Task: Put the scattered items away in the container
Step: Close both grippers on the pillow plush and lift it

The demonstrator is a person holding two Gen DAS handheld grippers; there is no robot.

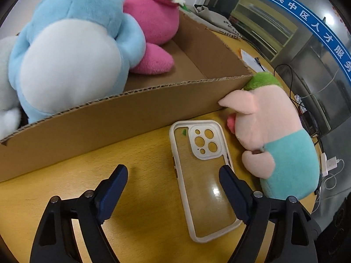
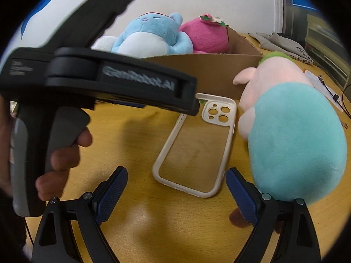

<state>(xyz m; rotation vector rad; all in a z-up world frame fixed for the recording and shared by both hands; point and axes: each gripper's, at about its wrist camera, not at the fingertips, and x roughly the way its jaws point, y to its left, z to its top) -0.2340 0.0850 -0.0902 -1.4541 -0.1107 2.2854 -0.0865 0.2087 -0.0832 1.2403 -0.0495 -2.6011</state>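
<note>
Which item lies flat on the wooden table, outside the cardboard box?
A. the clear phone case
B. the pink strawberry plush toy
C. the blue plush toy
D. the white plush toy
A: the clear phone case lies flat on the table in front of the cardboard box, while the blue plush toy, the pink strawberry plush toy and the white plush toy sit inside the box.

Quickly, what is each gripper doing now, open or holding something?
Left gripper: open, holding nothing, over the phone case.
Right gripper: open, holding nothing.
</note>
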